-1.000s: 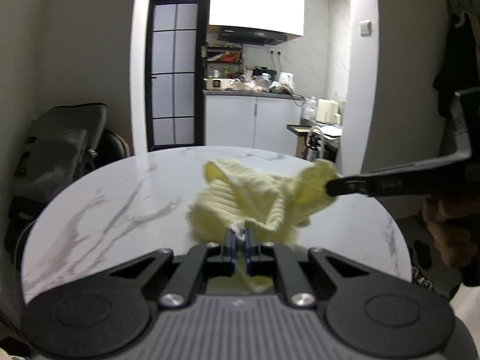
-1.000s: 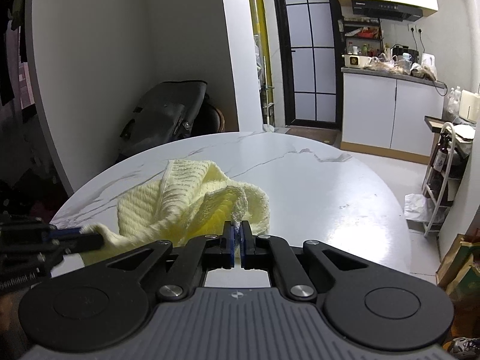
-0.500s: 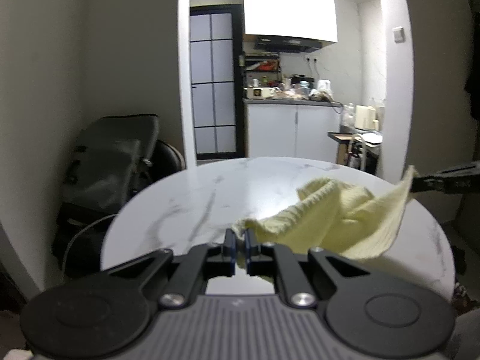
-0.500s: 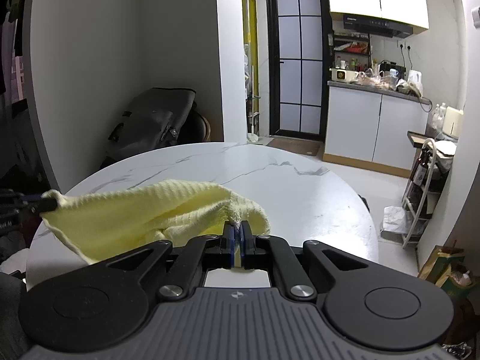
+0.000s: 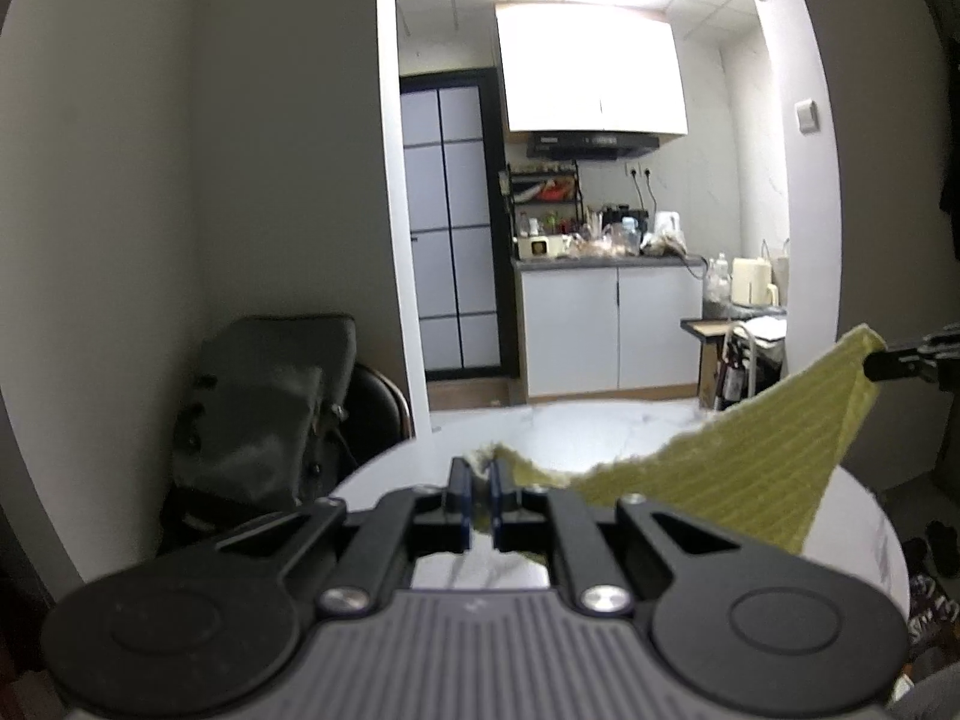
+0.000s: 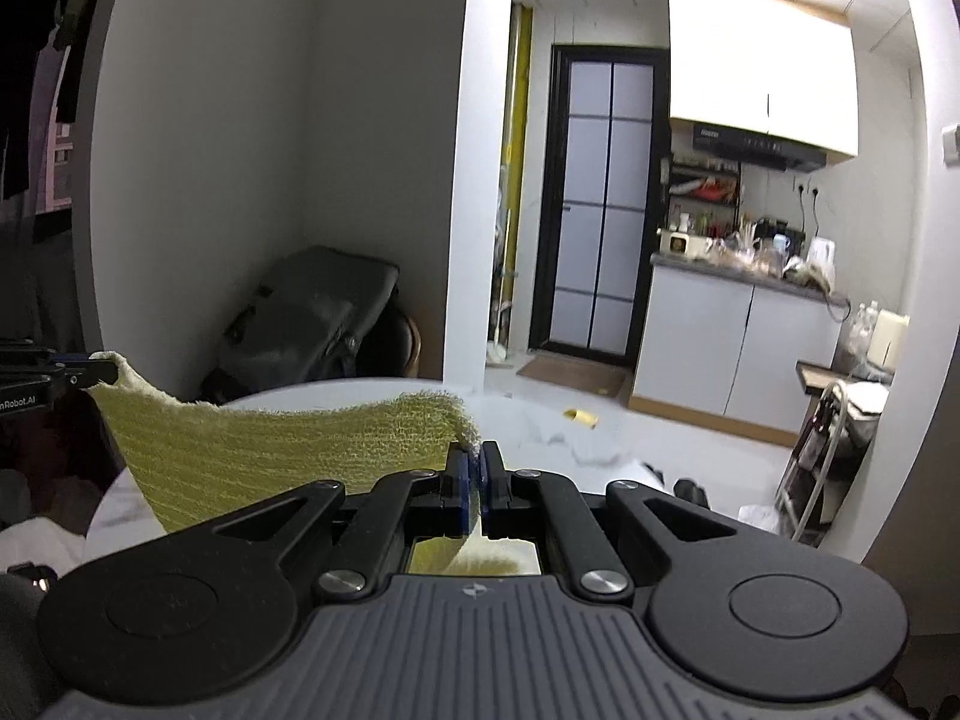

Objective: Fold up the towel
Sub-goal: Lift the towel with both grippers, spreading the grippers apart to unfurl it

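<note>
Yellow ribbed towel [image 6: 282, 450] hangs stretched in the air above the round marble table [image 5: 600, 426], its top edge running between the left gripper [image 5: 477, 495] and right gripper [image 6: 474, 489], each clamped on a corner; its lower edge probably hangs clear.

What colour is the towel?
The towel is pale yellow with a ribbed weave, clearest in the right wrist view.

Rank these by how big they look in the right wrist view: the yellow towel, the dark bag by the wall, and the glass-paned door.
As they look in that picture only:
1. Yellow towel, though it is closest to the camera, which inflates it.
2. Glass-paned door, tall and narrow.
3. Dark bag.
The towel and door cover similar areas, so that order is unsure.
</note>
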`<state>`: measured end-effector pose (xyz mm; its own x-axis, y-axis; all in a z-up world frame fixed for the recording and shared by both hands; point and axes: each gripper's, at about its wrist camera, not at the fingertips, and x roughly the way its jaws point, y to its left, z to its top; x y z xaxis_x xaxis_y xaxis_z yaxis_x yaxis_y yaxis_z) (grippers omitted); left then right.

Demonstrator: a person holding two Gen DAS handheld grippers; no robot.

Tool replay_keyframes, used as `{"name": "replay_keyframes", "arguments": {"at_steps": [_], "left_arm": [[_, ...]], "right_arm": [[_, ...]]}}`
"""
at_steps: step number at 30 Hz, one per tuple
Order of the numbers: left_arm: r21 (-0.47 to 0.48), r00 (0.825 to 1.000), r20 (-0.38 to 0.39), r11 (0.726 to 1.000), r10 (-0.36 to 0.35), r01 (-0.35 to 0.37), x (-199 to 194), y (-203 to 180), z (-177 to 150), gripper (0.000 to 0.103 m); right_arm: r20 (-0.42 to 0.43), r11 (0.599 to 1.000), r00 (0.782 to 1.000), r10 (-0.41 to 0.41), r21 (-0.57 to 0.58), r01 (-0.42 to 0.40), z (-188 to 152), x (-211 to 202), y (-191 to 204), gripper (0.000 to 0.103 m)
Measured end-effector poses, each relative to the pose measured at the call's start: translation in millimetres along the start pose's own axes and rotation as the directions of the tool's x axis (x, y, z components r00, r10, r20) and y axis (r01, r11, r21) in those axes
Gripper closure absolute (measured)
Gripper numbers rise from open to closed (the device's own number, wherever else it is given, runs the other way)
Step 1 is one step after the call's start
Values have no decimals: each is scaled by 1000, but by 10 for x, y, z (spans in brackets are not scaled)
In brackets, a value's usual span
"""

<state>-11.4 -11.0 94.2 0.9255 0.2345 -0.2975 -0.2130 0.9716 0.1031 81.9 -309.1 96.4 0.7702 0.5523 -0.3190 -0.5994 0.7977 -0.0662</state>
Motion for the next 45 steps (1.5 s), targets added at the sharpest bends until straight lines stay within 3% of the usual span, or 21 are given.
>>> {"name": "replay_keyframes", "arguments": {"at_steps": [10,21,45], "left_arm": [[-60,997,74,998,11,-7,-184,-48,329,97],[-158,990,137,987,26,-4,-346,-41,583,97],[-148,953,302,989,32,13,-1312,143,754,97]], "right_arm": [[109,999,994,-26,-17,28,355,-293,-2,99],[148,999,988,-43,-17,46,483,-526,31,99],[307,995,950,-61,-59,83,696,-1406,470,99]]}}
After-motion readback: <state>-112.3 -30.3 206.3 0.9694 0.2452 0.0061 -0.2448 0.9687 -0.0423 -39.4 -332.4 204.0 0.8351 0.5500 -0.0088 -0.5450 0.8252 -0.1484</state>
